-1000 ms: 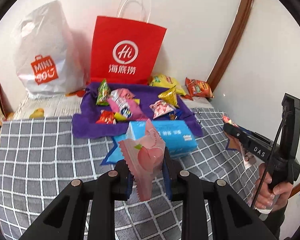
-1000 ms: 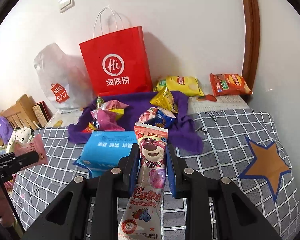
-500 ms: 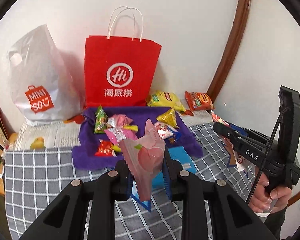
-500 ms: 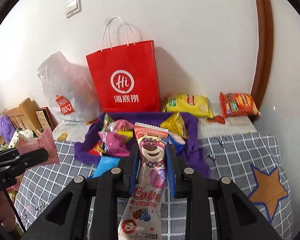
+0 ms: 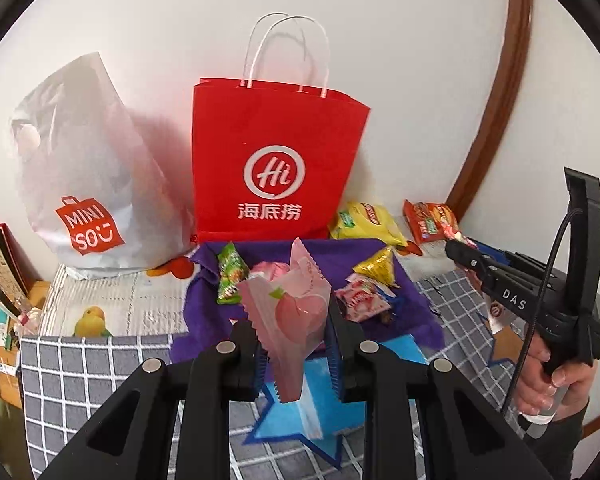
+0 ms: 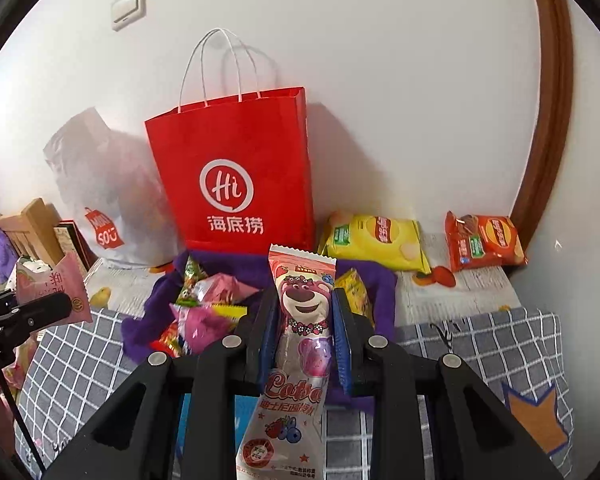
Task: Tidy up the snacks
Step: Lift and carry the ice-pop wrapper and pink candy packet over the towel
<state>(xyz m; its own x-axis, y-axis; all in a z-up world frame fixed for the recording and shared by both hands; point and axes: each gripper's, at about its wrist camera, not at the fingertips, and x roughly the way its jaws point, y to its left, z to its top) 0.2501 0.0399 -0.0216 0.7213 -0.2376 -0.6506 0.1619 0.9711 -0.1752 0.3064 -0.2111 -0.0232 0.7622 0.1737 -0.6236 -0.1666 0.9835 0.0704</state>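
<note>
The left gripper (image 5: 296,332) pinches a pink snack packet (image 5: 296,312) between its jaws. The right gripper (image 6: 304,332) clamps a bear lollipop wrapper (image 6: 300,320). Beyond both jaws stands a red paper bag (image 5: 272,160), a purple cloth (image 5: 336,256) with loose snacks before it.

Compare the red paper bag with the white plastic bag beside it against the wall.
The red paper bag stands stiff and square with its top open; the white plastic bag slumps, crinkled and rounded. The red paper bag has white cord handles and a white circled Hi logo; the white plastic bag has a cut-out grip hole and a red Miniso logo. Both lean on the wall behind the purple cloth.
</note>
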